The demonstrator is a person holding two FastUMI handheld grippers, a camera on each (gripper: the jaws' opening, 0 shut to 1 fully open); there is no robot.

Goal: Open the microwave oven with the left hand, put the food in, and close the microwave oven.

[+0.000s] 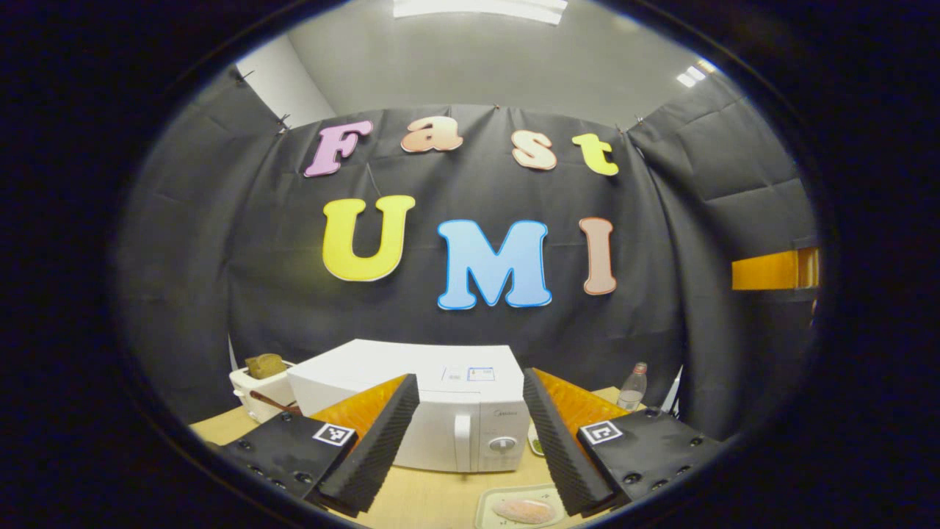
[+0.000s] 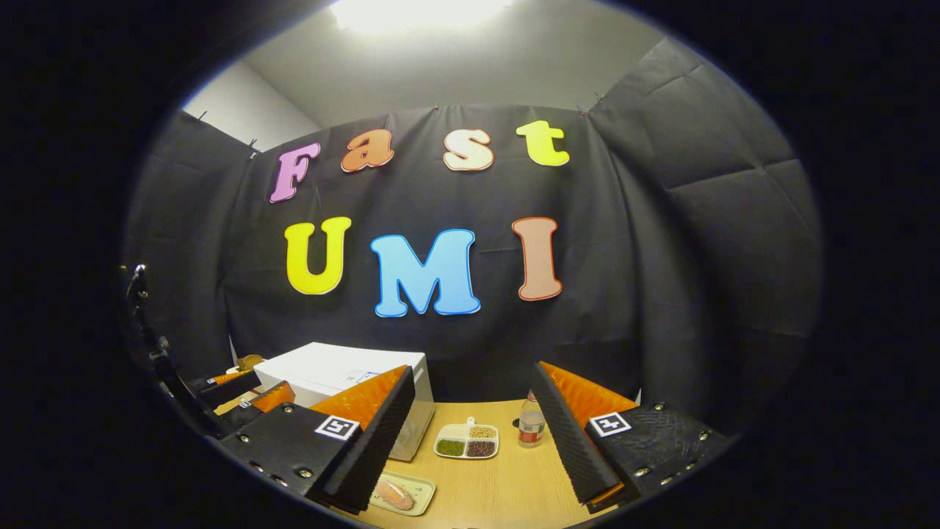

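Pre-open step: both grippers gaping and empty, left gripper (image 1: pixel 470 433) faces shut microwave (image 1: pixel 440 411), door handle (image 1: pixel 463 441) at 12 o'clock—reach and pull next.

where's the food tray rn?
The food tray lies on the table just in front of the microwave, near its door handle; in the left gripper view it sits between the open left gripper fingers.

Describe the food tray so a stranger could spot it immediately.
Find the white microwave on the wooden table. On the table in front of it lies a small pale tray holding one pinkish piece of food. The divided dish nearby holds beans in compartments instead.
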